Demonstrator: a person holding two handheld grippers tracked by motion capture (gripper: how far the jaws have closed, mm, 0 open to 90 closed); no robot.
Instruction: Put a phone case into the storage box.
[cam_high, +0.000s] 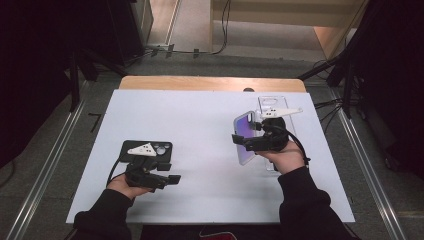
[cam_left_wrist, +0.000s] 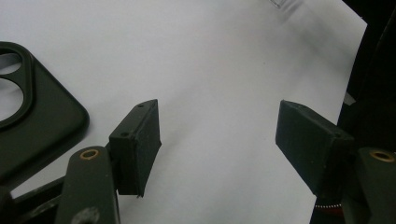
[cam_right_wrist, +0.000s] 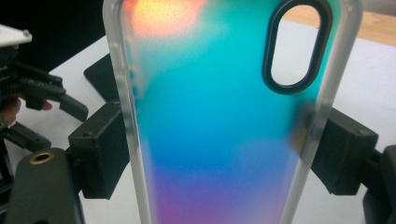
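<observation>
My right gripper (cam_high: 248, 143) is shut on an iridescent blue-purple phone case (cam_high: 243, 125) with frosted edges, held tilted above the white sheet at the right. In the right gripper view the pads (cam_right_wrist: 105, 144) press on both long edges of this case (cam_right_wrist: 219, 116), below its oval camera hole. A black phone case (cam_high: 147, 149) lies flat on the sheet at the left. My left gripper (cam_high: 170, 179) hovers just in front of it, jaws pointing right. In the left gripper view this gripper (cam_left_wrist: 219, 121) stands open over bare sheet, with the black case (cam_left_wrist: 37, 116) to its left.
A clear phone case (cam_high: 272, 102) lies flat on the white sheet (cam_high: 200, 120) behind my right gripper. The sheet covers a wooden table (cam_high: 210, 83). Metal rails run along the floor on both sides, and cables lie at the far right.
</observation>
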